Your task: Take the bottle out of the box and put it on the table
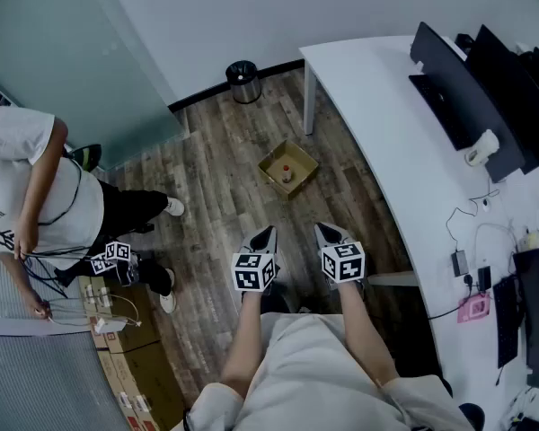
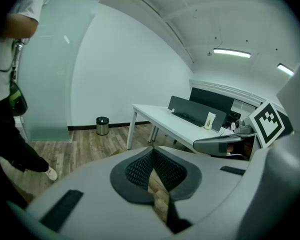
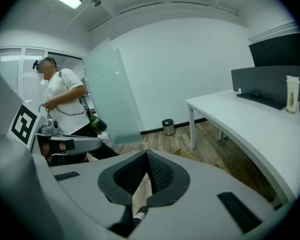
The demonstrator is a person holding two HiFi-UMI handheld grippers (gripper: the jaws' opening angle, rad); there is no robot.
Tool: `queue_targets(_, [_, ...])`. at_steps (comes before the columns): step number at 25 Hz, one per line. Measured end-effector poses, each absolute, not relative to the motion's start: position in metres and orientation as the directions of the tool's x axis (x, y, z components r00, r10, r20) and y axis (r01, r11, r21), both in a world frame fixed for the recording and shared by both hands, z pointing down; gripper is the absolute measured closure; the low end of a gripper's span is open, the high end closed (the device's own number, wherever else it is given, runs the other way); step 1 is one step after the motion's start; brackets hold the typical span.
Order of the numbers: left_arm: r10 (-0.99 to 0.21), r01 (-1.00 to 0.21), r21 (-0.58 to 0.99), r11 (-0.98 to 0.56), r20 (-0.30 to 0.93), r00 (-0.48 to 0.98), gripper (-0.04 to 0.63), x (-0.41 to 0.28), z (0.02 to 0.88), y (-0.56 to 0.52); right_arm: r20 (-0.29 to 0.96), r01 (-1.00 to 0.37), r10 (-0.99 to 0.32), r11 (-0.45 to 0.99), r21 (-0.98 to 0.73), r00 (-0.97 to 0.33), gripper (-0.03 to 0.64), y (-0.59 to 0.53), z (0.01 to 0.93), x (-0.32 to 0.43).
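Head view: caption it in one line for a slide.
Left claw and right claw, both shut and empty, point toward the box holding the bottle, beside the white table.

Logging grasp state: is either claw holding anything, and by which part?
Nothing held: left claw and right claw are shut, empty; bottle sits in the box.

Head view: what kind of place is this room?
Probably an office: a long white desk holds dark screens and cables, and a small metal bin stands by the wall.

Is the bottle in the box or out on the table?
In: the bottle sits inside the open cardboard box on the floor, beside the white table.
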State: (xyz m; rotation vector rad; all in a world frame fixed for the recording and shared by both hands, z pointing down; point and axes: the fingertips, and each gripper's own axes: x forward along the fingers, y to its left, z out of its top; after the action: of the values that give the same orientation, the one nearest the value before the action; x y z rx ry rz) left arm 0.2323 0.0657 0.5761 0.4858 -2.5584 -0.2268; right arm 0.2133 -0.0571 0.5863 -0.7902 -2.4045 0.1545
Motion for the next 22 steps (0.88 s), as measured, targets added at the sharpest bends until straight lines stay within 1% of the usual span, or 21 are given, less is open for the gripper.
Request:
queue_targets(12, [-0.376,-0.304,0.224,0.926,0.474,-0.796,0.581,0.225,0.576,0.07,0.496,0.483,0.571,0.82,-0.306,-0.654,0.578,-0.058,0.592,0.204])
queue_targets(22, [-0.393,-0.322,0.227,0.919,0.483,-0.782,0.581,0.166,0.579,0.083,0.472,0.458,0.579,0.815,-0.355,-0.665,0.578,-0.06,0.591,0.153])
